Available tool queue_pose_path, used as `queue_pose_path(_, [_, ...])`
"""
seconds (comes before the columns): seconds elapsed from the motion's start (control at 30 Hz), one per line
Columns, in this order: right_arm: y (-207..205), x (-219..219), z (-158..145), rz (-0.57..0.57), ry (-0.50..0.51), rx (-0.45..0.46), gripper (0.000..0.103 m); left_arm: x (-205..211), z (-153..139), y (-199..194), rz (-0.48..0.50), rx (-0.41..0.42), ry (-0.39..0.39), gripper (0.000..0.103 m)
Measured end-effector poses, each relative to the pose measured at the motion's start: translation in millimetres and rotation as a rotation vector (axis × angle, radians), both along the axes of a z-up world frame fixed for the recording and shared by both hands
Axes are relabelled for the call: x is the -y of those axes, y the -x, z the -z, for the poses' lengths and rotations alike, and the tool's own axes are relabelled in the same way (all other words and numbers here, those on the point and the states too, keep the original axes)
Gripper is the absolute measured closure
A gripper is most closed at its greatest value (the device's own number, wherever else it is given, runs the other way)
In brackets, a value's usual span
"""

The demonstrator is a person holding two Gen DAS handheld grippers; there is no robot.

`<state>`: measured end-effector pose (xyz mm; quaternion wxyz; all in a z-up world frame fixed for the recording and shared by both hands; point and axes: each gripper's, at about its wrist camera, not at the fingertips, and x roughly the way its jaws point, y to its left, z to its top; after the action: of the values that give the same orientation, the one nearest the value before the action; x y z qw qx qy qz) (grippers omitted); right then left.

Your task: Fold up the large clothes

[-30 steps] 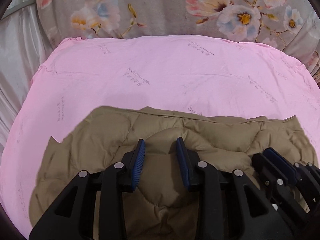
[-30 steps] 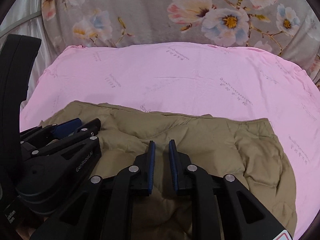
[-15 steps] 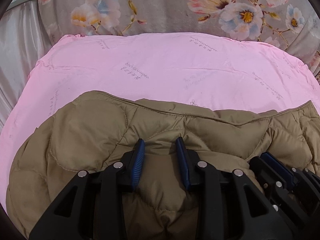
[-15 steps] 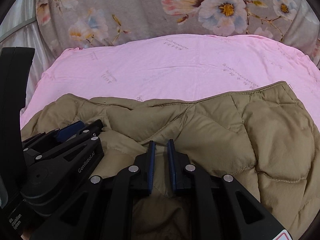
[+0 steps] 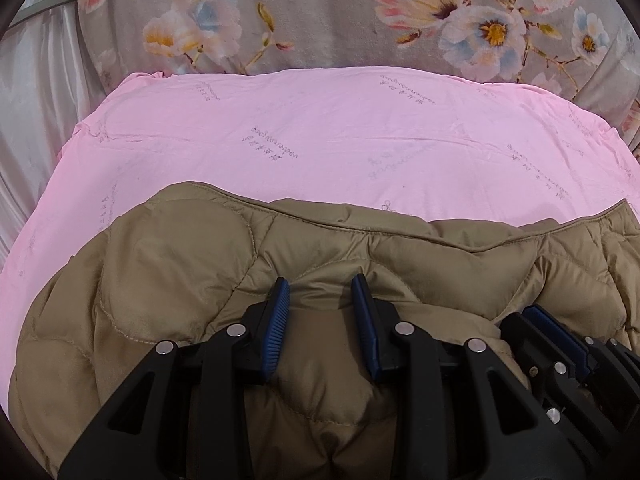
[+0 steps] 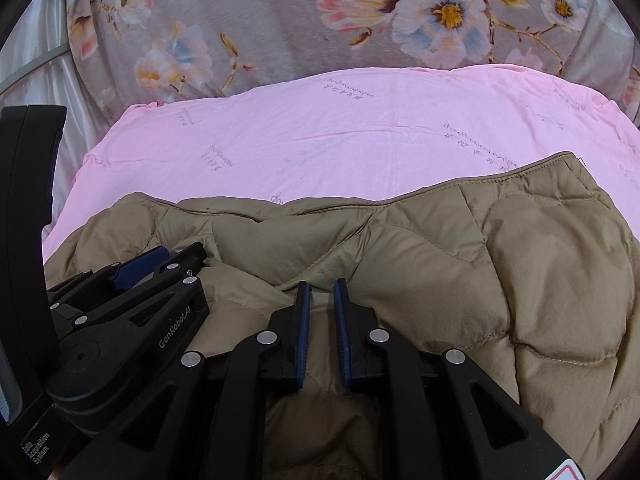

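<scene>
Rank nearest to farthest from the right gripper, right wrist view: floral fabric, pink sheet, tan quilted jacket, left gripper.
1. tan quilted jacket: pinched between the jaws of the right gripper.
2. left gripper: alongside, left, on the jacket.
3. pink sheet: beyond the jacket's far edge.
4. floral fabric: behind the sheet, top.

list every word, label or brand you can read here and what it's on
"GenRobot.AI": on the side of the left gripper, seen from the right wrist.
"Data Acquisition System": on the black device at the lower left edge, first word partly cut off.
Grey script printed repeatedly on the pink sheet: too faint to read.
Red-edged sticker on the right gripper: cut off, unreadable.
</scene>
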<state>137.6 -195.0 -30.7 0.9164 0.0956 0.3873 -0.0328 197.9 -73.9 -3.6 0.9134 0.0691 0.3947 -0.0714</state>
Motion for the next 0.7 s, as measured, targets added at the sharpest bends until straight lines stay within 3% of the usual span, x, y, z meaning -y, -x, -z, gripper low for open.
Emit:
queue_pose_path(0.1, [4.5, 2.5, -5.7, 0.002, -0.010, 0.009, 0.090, -8.9, -6.8, 3.4, 0.009, -0.009, 0.042, 0.071])
queue_pose_path(0.2, [35.5, -2.5, -31.3, -0.005, -0.012, 0.064, 0.088, -29.9, -22.7, 26.1, 0.014, -0.001, 0.088, 0.070])
queue_pose_path(0.3, [66.1, -18.4, -47.5, -0.038, 0.062, 0.088, 0.088, -47.4, -33.0, 59.6, 0.024, 0.041, 0.074, 0.071])
queue_pose_path(0.47, [87.2, -28.9, -28.2, -0.051, 0.073, 0.054, 0.088, -56.6, -20.7, 88.0, 0.029, 0.061, 0.035, 0.071])
queue_pose_path(0.7, [92.6, -34.9, -13.4, -0.039, 0.109, 0.070, 0.088, -43.4, -2.7, 93.7, 0.030, 0.105, -0.051, 0.071])
